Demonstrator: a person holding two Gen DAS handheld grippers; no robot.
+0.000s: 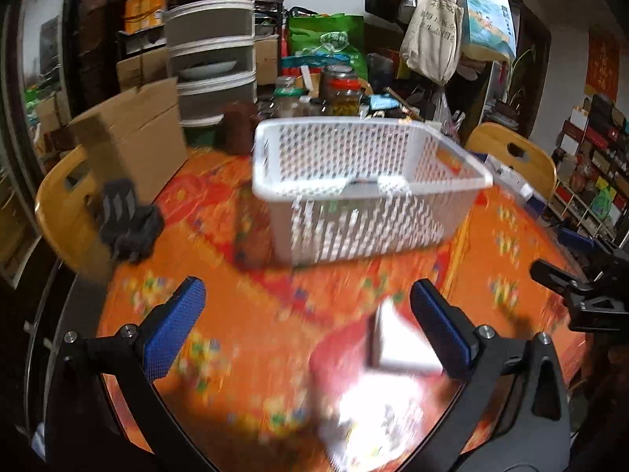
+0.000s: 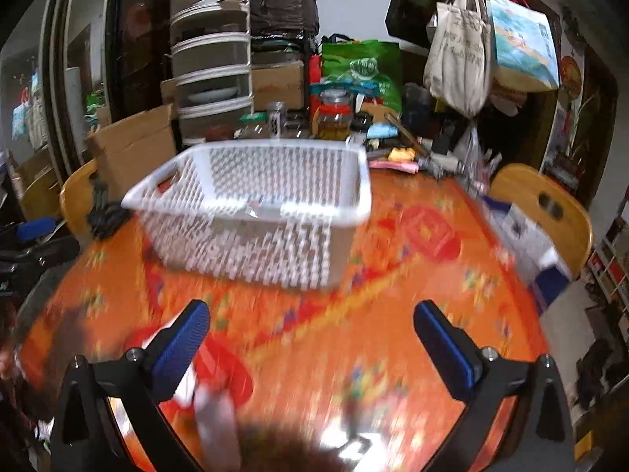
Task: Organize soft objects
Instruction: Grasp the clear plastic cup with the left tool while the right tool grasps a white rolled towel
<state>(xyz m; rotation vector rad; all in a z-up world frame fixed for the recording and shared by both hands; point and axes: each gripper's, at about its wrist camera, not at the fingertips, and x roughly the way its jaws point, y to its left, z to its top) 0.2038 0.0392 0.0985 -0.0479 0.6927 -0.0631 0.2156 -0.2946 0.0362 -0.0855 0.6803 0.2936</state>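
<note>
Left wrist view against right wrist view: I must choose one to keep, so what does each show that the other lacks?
Only the left view shows the white packet between the open left gripper fingers. Only the right view shows the blue-and-white box by the far chair, with the right gripper open. Both show the white basket on the orange tablecloth.
</note>
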